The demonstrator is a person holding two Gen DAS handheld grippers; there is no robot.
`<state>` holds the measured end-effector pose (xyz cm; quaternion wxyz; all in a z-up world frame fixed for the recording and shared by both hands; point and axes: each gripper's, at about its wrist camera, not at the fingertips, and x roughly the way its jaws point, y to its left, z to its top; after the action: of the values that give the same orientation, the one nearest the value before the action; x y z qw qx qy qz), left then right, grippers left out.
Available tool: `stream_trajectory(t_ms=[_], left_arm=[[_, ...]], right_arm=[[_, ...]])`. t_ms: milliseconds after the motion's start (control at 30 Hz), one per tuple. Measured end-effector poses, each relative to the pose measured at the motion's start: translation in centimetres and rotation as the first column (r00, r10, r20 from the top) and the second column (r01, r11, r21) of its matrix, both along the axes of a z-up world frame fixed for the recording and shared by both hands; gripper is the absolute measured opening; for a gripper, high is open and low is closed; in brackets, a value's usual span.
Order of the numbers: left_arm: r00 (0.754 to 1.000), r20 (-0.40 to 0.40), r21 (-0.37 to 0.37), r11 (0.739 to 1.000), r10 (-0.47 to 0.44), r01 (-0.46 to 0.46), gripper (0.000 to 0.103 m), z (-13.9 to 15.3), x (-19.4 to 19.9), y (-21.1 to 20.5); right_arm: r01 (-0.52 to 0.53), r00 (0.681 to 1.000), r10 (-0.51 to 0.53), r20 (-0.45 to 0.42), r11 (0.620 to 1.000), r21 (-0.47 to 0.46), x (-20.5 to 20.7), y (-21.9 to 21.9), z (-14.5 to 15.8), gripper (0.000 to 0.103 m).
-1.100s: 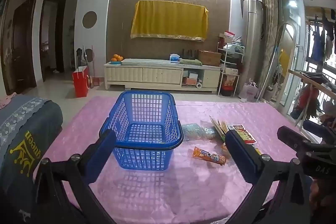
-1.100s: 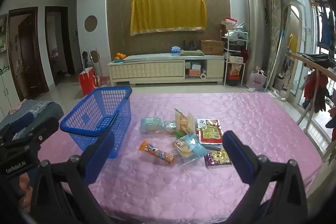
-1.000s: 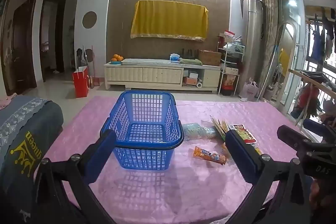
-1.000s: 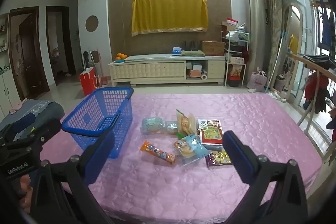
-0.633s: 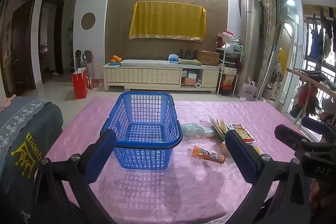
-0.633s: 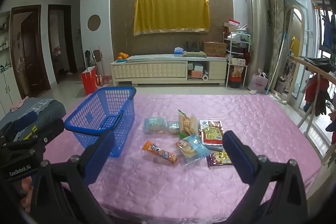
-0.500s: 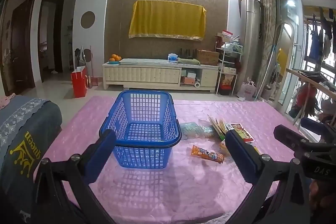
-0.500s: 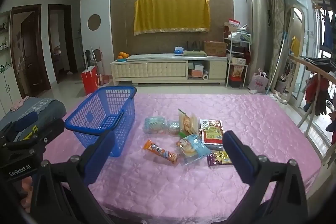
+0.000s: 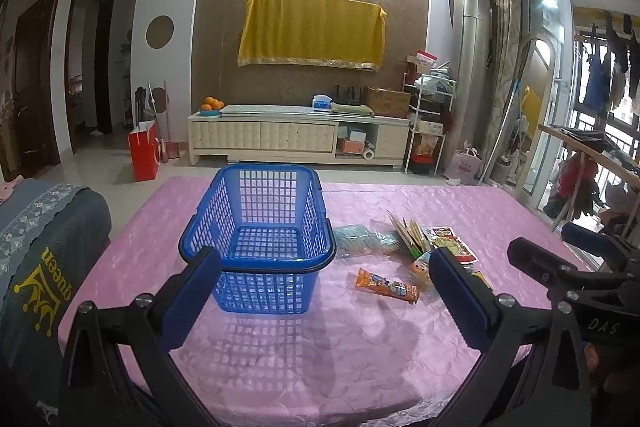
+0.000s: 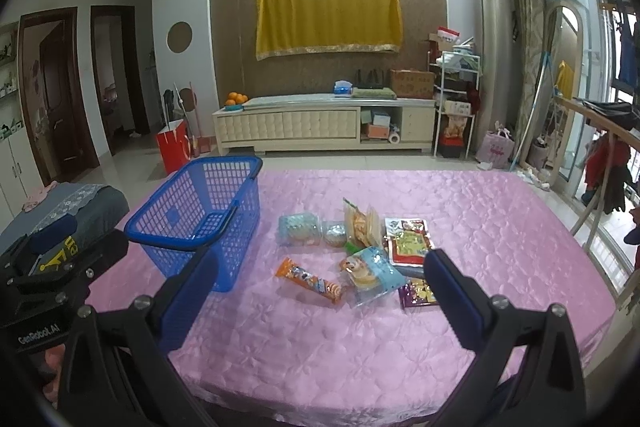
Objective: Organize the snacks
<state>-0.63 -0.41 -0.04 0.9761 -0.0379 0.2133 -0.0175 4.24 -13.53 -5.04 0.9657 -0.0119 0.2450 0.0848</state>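
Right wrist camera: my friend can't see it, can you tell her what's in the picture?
An open hand-held gripper hovers over a pink tablecloth. Snack packets lie scattered in the middle, beside an empty blue basket on the left.

Yellow cloth (image 9: 312, 29), oranges (image 9: 211, 103), red bag (image 9: 142, 155)

Left gripper (image 9: 326, 287): matte black angular frame, silver round screw heads, rectangular blue finger pads (image 9: 191, 297). Right gripper (image 10: 320, 291): identical black frame and blue pads (image 10: 452, 297); white "DAS" lettering visible on its housing from the left view.
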Motion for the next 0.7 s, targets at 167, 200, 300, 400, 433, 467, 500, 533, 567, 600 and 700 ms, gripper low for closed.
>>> stream_trajectory(t_ms=[167, 200, 300, 400, 433, 467, 500, 533, 567, 600, 700], left_arm=[[1.000, -0.004, 0.001, 1.000, -0.008, 0.008, 0.103, -0.01, 0.06, -0.08], [1.000, -0.005, 0.000, 1.000, -0.010, 0.010, 0.103, -0.02, 0.07, -0.12], [1.000, -0.008, 0.004, 1.000, -0.012, 0.012, 0.103, -0.13, 0.07, -0.29], [1.000, -0.013, 0.009, 1.000, -0.010, 0.010, 0.103, -0.26, 0.18, -0.31], [1.000, -0.014, 0.008, 1.000, -0.011, 0.011, 0.103, -0.31, 0.22, -0.30], [1.000, -0.015, 0.008, 1.000, -0.011, 0.011, 0.103, -0.35, 0.24, -0.32], [1.000, -0.016, 0.008, 1.000, -0.010, 0.010, 0.103, -0.41, 0.28, -0.35], [1.000, -0.017, 0.009, 1.000, -0.010, 0.010, 0.103, -0.47, 0.32, -0.38], [1.000, -0.019, 0.010, 1.000, -0.010, 0.010, 0.103, -0.52, 0.35, -0.41], [1.000, -0.020, 0.010, 1.000, -0.010, 0.010, 0.103, -0.56, 0.35, -0.45], [1.000, -0.024, 0.009, 1.000, -0.010, 0.010, 0.103, -0.66, 0.40, -0.47]], right_arm=[[-0.010, 1.000, 0.011, -0.014, 1.000, 0.014, 0.00, -0.08, -0.29, 0.103], [-0.012, 1.000, 0.012, -0.017, 1.000, 0.015, 0.09, -0.06, -0.26, 0.103], [-0.012, 1.000, 0.012, -0.020, 1.000, 0.015, 0.10, -0.17, -0.28, 0.103], [-0.013, 1.000, 0.014, -0.022, 1.000, 0.019, 0.14, -0.21, -0.28, 0.103], [-0.014, 1.000, 0.015, -0.023, 1.000, 0.019, 0.16, -0.20, -0.27, 0.103], [-0.013, 1.000, 0.014, -0.024, 1.000, 0.020, 0.15, -0.22, -0.30, 0.103], [-0.014, 1.000, 0.014, -0.026, 1.000, 0.020, 0.16, -0.21, -0.29, 0.103], [-0.015, 0.999, 0.016, -0.028, 1.000, 0.018, 0.23, -0.17, -0.32, 0.103], [-0.015, 0.999, 0.016, -0.029, 1.000, 0.018, 0.25, -0.16, -0.36, 0.103], [-0.015, 0.999, 0.016, -0.030, 1.000, 0.017, 0.28, -0.15, -0.39, 0.103], [-0.018, 0.999, 0.019, -0.035, 1.000, 0.017, 0.36, -0.11, -0.50, 0.103]])
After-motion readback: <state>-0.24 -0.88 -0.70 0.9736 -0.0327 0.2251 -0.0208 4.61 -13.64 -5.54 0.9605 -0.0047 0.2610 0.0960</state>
